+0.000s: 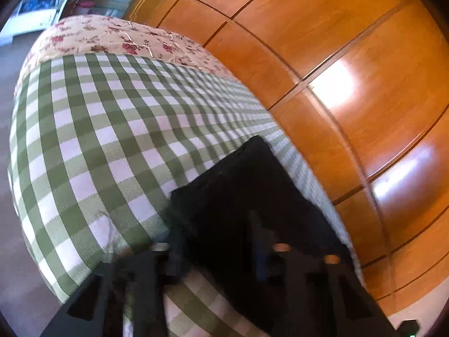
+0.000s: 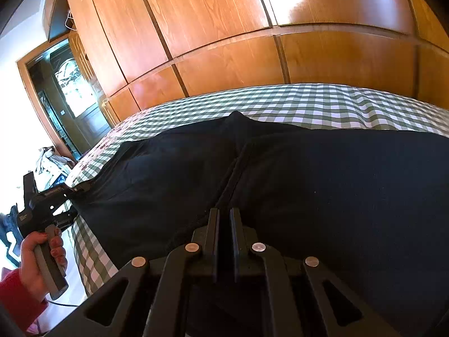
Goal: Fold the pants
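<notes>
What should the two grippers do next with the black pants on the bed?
Probably lift and carry the held edge across. The right gripper looks pinched shut on the black pants, and the left gripper is at their far edge. They lie spread on the checked bedcover, not yet fully folded.

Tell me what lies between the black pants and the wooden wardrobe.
In the right wrist view, only a strip of green checked bedspread lies between the black pants and the wooden wardrobe.

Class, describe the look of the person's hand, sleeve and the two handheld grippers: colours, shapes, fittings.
Both grippers, right gripper and left gripper, are black with flat parallel fingers; the right shows cut-out linkage arms and round silver pivot pins. The left has a grey handle. Left hand: red nails, red sleeve.
</notes>
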Tool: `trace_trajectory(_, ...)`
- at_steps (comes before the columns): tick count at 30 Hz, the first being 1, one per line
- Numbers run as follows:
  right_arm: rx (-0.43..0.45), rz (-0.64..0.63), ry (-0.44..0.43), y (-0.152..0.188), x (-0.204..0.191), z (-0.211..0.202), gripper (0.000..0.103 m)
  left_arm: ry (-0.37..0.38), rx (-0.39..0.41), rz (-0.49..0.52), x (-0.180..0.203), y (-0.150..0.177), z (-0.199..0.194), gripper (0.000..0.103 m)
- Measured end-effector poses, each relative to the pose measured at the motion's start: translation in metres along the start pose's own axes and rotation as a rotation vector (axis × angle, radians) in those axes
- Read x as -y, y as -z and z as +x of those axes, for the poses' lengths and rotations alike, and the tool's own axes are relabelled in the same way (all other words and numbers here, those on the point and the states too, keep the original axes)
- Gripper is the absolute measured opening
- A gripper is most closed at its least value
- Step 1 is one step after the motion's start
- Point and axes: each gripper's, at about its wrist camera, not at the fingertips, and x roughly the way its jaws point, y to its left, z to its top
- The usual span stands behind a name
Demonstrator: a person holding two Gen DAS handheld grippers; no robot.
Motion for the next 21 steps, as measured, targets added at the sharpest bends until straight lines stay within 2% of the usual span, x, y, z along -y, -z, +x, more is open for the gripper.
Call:
trace_trajectory(3, 0.003, -0.006, 0.003, 0.000, 0.000, 0.000, 0.008, 0.007, -0.003, -0.005, 0.002, -0.003, 0.001, 0.018)
trace_trajectory(7, 0.004, -0.008, 0.008, 0.000, -0.002, 0.000, 0.008, 0.037, 0.028, -0.001, 0.017, -0.007, -0.007, 0.015)
trace_trajectory(11, -0.025, 0.009, 0.009, -0.006, -0.001, 0.002, 0.008, 0.130, 0.066, 0.032, 0.046, -0.013, -0.026, 0.015)
trace_trajectory(16, -0.071, 0.109, -0.048, -0.016, 0.013, -0.003, 0.009, 0.255, 0.083, 0.120, 0.087, -0.013, -0.047, 0.015)
trace_trajectory(20, -0.021, 0.151, -0.037, -0.018, 0.023, -0.030, 0.042, 0.342, 0.100, 0.202, 0.121, -0.008, -0.064, 0.015)
trace_trajectory(21, -0.014, 0.143, -0.025, -0.017, 0.024, -0.036, 0.044, 0.357, 0.103, 0.214, 0.127, -0.008, -0.066, 0.015)
